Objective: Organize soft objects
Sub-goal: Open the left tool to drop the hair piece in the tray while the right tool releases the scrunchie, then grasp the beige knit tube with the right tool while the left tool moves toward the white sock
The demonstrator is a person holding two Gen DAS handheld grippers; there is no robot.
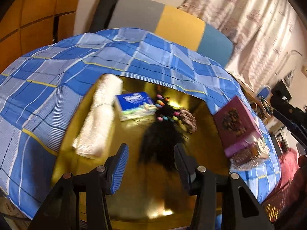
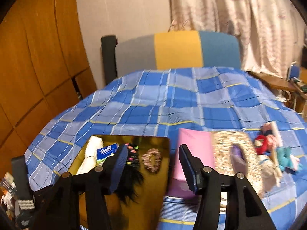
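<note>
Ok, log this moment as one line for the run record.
left hand-held gripper: open, empty | right hand-held gripper: open, empty | gold tray: towel roll, tissue pack, scrunchie

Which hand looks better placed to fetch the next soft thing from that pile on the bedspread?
Probably the right. The right gripper is open and empty, and the soft pile lies just to its right; the left gripper faces the gold tray.

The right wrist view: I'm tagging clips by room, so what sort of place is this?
Most likely a bedroom: a bed with a blue plaid bedspread, a striped headboard, and curtains behind.
</note>
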